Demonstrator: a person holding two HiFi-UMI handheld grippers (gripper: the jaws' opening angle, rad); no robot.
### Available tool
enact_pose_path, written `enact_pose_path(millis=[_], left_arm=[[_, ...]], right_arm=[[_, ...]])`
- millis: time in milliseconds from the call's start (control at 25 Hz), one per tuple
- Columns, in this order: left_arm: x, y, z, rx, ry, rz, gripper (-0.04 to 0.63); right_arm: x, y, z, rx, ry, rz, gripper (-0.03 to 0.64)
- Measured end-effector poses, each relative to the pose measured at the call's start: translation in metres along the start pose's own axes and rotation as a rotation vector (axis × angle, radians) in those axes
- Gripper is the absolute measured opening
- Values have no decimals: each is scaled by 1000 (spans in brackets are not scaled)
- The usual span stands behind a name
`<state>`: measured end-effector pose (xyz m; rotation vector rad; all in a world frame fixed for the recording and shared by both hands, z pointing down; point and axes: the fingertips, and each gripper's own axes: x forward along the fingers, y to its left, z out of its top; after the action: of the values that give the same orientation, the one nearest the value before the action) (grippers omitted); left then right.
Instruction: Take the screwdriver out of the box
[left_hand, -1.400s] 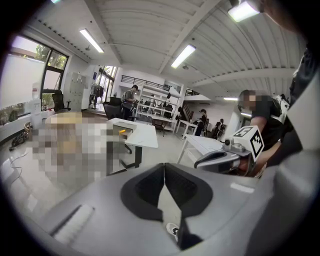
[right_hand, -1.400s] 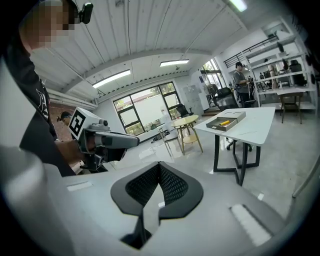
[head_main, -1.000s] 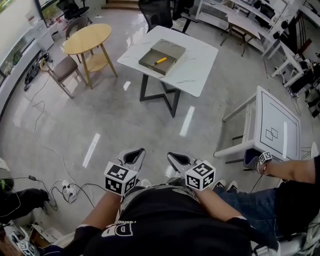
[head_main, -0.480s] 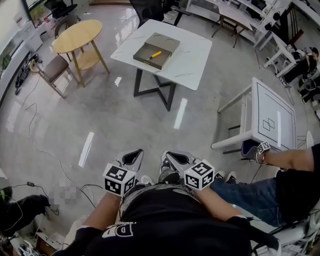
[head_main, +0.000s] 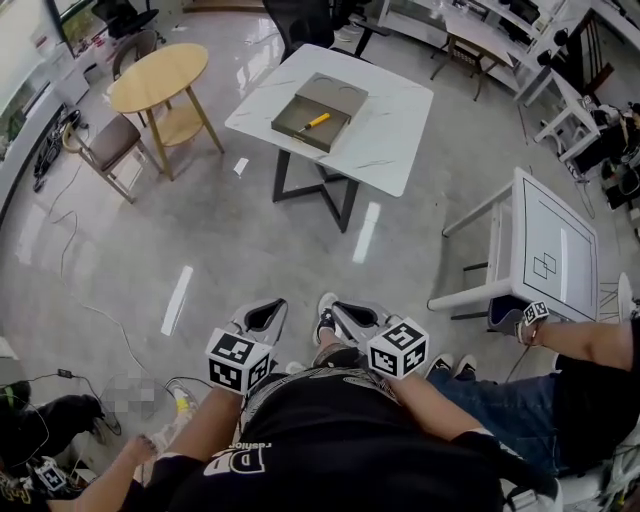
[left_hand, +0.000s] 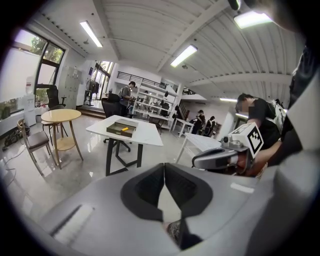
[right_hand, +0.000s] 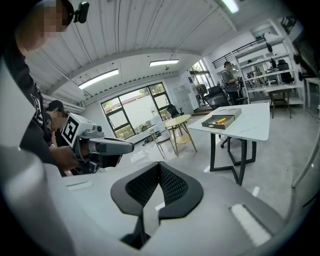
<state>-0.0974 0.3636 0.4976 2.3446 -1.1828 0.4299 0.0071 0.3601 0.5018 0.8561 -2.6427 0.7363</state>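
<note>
A shallow grey box (head_main: 335, 97) lies on a white table (head_main: 390, 135) far ahead across the floor. The yellow-handled screwdriver (head_main: 316, 122) lies inside it. The left gripper view shows the box (left_hand: 118, 128) and screwdriver (left_hand: 124, 129) small in the distance, as does the right gripper view, with box (right_hand: 228, 120) and screwdriver (right_hand: 219, 120). My left gripper (head_main: 268, 308) and right gripper (head_main: 342, 312) are held close to my body, several steps short of the table. Both are shut on nothing, with the jaws meeting at their tips (left_hand: 164, 164) (right_hand: 159, 162).
A round wooden table (head_main: 157, 78) and a chair (head_main: 110, 140) stand left of the white table. A second white table (head_main: 555, 245) stands at the right, with a seated person (head_main: 560, 390) beside it. Cables (head_main: 130, 375) lie on the floor at lower left.
The grippers stay shut and held at my waist. The view has shifted slightly, a shoe now shows between the grippers, and another person's arm has come in at lower left.
</note>
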Motion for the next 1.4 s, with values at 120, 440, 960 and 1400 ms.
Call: enact_pose_path(millis=[120,440,960,1400], left_arm=[[17,13,17,8,1,11,60],[74,39,83,47,-16,24,60],[180,74,157,55,-1,61,60],[219,92,167,5,49,101,60]], right_arm=[[13,-19,18,-6,-13,11,2],[43,-84,82,-28,-47,32,2],[68,-196,147,-29,-54,59,2],[96,-239,153,28,-9,106,2]])
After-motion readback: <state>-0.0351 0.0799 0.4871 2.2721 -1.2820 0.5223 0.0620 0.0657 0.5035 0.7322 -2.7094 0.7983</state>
